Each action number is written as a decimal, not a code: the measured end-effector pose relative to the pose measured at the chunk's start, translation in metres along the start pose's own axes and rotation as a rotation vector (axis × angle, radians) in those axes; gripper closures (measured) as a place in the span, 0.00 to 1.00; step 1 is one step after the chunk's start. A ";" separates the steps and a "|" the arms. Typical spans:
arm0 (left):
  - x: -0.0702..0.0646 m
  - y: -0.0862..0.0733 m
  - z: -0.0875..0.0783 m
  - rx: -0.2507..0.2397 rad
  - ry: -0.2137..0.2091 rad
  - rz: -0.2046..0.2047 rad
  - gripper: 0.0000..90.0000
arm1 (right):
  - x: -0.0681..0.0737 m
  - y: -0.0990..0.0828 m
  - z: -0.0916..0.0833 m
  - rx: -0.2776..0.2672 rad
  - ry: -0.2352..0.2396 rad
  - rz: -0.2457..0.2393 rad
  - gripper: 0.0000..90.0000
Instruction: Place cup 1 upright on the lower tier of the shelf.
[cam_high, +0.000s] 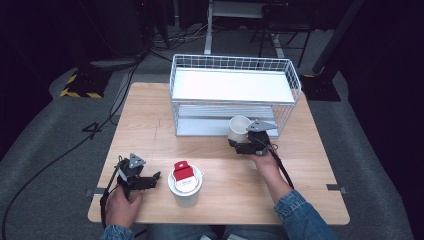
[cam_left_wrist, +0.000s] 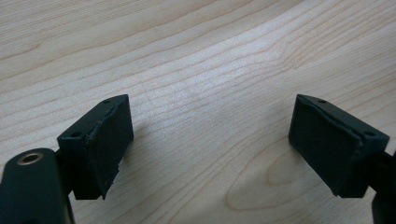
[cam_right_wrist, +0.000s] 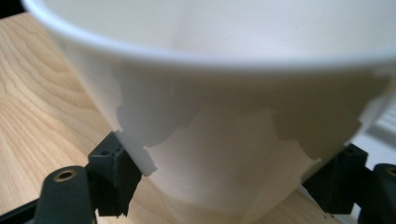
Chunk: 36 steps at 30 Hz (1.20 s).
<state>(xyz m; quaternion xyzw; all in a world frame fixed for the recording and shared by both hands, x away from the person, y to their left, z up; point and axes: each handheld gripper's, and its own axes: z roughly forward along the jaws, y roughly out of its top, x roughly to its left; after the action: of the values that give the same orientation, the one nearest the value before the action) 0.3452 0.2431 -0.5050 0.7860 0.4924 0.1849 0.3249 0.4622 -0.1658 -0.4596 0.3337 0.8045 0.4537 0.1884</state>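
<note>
Gripping a white cup (cam_high: 238, 129) mid-frame before the rack (cam_high: 235, 95), right gripper (cam_high: 243, 145) seems mid-delivery; left gripper (cam_high: 150, 181) gapes empty, second cup (cam_high: 185, 186) untouched lower centre.

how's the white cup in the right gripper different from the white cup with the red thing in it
The plain white cup is clamped in the right gripper beside the white wire rack; the white cup holding a red-and-white packet stands free near the open left gripper. The first looks empty, the second full. Both are white.

Bright tabletop (cam_high: 150, 125), dark surroundings, soft shadows, white cup (cam_right_wrist: 224, 140) blurred close up, wood grain sharp
</note>
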 end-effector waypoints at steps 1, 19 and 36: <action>0.000 0.000 0.000 0.000 0.000 0.000 0.16 | 0.000 0.001 0.000 -0.004 -0.001 -0.001 0.26; 0.000 0.000 0.000 0.000 0.000 0.000 0.16 | -0.008 0.021 0.008 -0.006 -0.039 0.053 0.26; 0.000 0.000 0.000 0.001 0.000 0.000 0.16 | -0.018 0.031 0.033 -0.010 -0.091 0.046 0.26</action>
<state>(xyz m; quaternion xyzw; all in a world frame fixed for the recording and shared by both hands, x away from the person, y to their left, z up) 0.3452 0.2432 -0.5050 0.7863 0.4922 0.1848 0.3246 0.5060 -0.1470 -0.4502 0.3715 0.7851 0.4462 0.2158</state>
